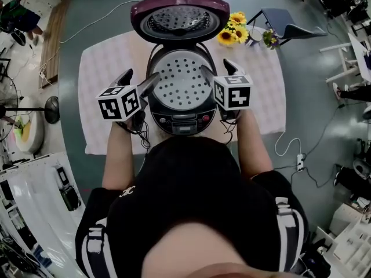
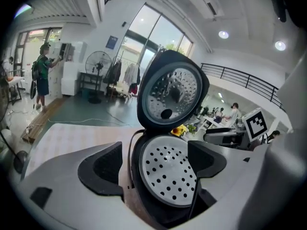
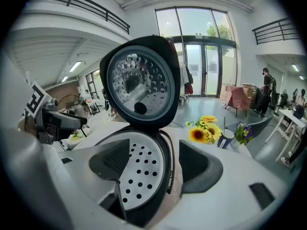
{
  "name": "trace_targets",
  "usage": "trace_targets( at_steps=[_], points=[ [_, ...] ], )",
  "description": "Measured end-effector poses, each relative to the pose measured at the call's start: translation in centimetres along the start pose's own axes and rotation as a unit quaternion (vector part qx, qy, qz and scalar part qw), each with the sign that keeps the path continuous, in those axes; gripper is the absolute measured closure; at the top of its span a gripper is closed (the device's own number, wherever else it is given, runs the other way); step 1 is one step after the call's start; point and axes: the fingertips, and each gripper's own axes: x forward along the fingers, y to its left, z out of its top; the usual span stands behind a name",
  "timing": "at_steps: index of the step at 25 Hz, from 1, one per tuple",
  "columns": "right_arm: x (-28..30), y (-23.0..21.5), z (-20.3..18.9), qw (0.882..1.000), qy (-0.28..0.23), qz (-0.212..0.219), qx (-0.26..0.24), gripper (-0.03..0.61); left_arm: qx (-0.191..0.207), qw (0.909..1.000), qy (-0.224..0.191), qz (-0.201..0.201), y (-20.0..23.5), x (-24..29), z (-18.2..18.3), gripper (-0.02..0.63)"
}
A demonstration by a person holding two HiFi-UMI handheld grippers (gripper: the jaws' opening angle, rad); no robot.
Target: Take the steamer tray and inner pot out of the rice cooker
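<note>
Surface: a table under a pale checked cloth point(image 1: 107, 57) that spreads out on both sides of the rice cooker point(image 1: 181, 120).
Rice cooker: lid point(image 1: 179, 19) swung up and back, its perforated inner face showing.
Steamer tray point(image 1: 182, 86): white, dotted with holes, seated in the mouth of the rice cooker.
Beside it: sunflowers point(image 1: 233, 30) behind the rice cooker to its right, with a cup point(image 3: 225, 139) just beyond them.
Room: grey floor point(image 1: 307, 103) all round, with a cable point(image 1: 93, 25) trailing off behind the rice cooker to its left and a chair point(image 1: 287, 22) behind it to the right.
Left gripper point(image 1: 138, 81): at the left rim of the rice cooker, jaws apart and grasping nothing. The tray's left part and the rim show between them.
Right gripper point(image 1: 219, 71): at the right rim of the rice cooker, jaws spread and gripping nothing. The rim and the tray's right edge show in the gap.
Head view only: the person's forearms and dark top, on the near side of the rice cooker.
Left gripper view only: a standing fan point(image 2: 97, 66) and a person point(image 2: 42, 73) at the wall, far behind the rice cooker to its left, and a railed balcony point(image 2: 240, 75) high up to its right.
Right gripper view only: tall glazed doors point(image 3: 196, 66) beyond the raised lid.
</note>
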Motion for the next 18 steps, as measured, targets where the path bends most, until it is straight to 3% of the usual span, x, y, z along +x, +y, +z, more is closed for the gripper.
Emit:
trace_targets(
  at_steps=[18],
  points=[
    [5.3, -0.6, -5.6, 0.994, 0.107, -0.002, -0.019, 0.279, 0.011, 0.9876, 0.153, 0.035, 3.2, 4.9, -6.8, 0.212]
  ],
)
